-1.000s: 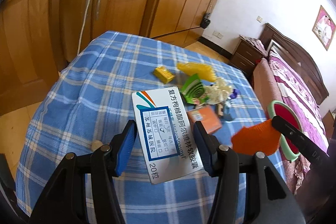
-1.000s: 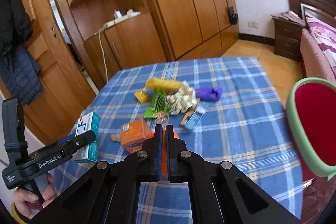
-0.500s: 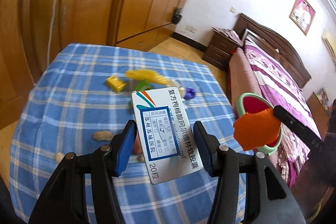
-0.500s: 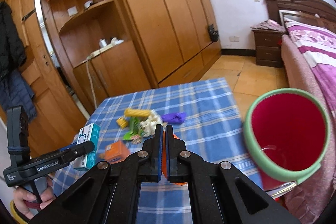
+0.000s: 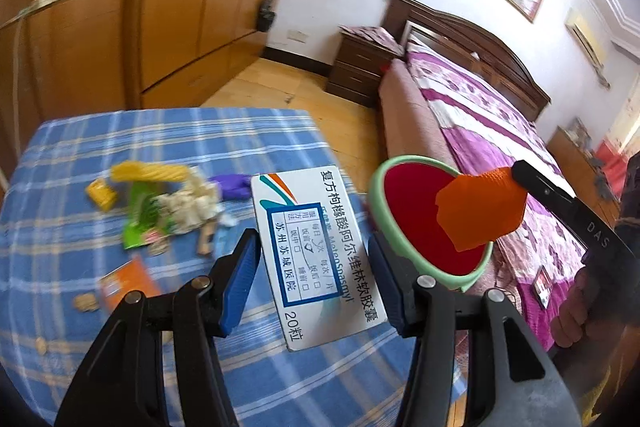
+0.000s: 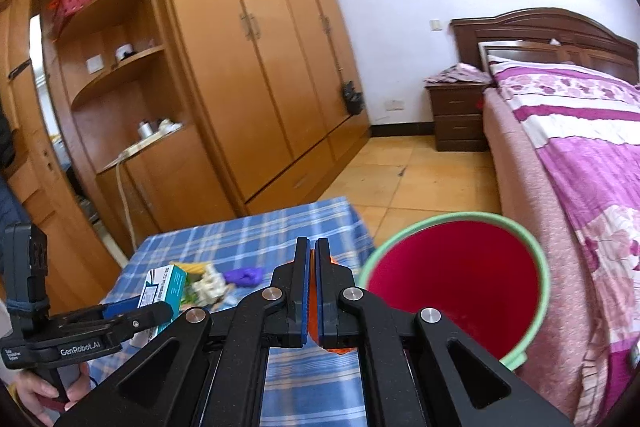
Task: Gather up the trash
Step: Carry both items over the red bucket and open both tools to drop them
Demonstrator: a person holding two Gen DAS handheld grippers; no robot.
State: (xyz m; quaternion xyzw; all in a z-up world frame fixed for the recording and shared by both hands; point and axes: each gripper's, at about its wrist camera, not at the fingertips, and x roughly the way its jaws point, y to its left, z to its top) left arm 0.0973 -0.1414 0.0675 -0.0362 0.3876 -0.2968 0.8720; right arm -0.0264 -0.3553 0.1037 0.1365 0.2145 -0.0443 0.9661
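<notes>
Trash in hand, two items: one white medicine box [image 5: 318, 255] clamped between the left gripper [image 5: 314, 279] pads; one orange wrapper [image 5: 480, 213] pinched in the closed right gripper [image 6: 312, 291]. One red bin [image 6: 456, 283], green-rimmed, just beyond the right fingertips. Remaining litter on the checked table [image 5: 60, 247] behind.

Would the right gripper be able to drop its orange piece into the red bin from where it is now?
Probably yes: the right gripper, shut on the orange piece, is beside the open bin with nothing between.
</notes>
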